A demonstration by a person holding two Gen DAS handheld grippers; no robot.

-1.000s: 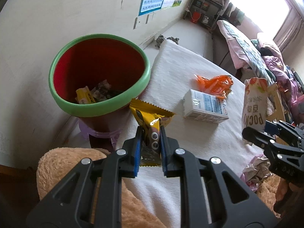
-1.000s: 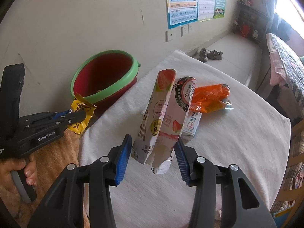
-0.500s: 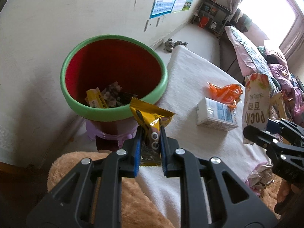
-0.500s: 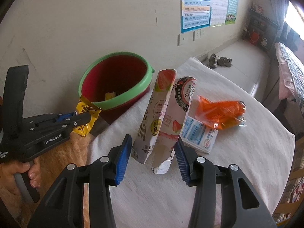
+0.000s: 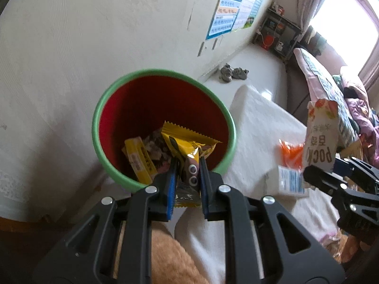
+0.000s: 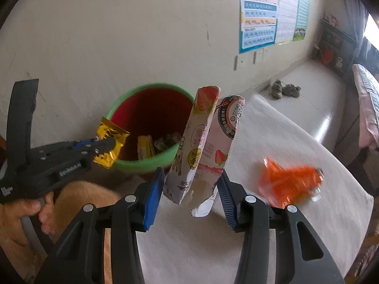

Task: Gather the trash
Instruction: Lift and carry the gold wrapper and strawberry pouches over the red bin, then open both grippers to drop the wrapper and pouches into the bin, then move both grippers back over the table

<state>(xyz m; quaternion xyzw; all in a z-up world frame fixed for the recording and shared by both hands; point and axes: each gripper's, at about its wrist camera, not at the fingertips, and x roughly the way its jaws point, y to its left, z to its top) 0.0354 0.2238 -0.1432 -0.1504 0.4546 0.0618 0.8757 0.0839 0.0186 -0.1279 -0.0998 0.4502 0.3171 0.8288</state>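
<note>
Bedding in white cloth [image 6: 272,224] fills the lower right of the right wrist view and carries the uncollected items. Behind it, at frame centre, stands the red bin with a green rim [image 5: 142,75], set against the wall [image 6: 118,23]. Several wrappers already lie at its bottom, among them a yellow packet [image 5: 138,159], so part of the collection is judged complete.

The right gripper [image 6: 189,196] occupies the lower centre of its own view. Its blue pads are closed on the sides of a flattened strawberry Pocky box [image 6: 206,146], held upright with the bin just behind and to the left; the box is not yet above the opening.

The left gripper [image 5: 188,179], bottom centre of the left wrist view, is clamped on a yellow snack wrapper [image 5: 187,139]. In that view the wrapper overlaps the bin opening; in the right wrist view it sits at the near left rim. Release appears to be the step in hand.

Remaining on the cloth: an orange plastic wrapper [image 6: 289,182] at right of the right wrist view, and a small white and blue carton [image 5: 290,181] at right of the left wrist view. Crumpled material at the lower right edge there is too unclear to identify.
</note>
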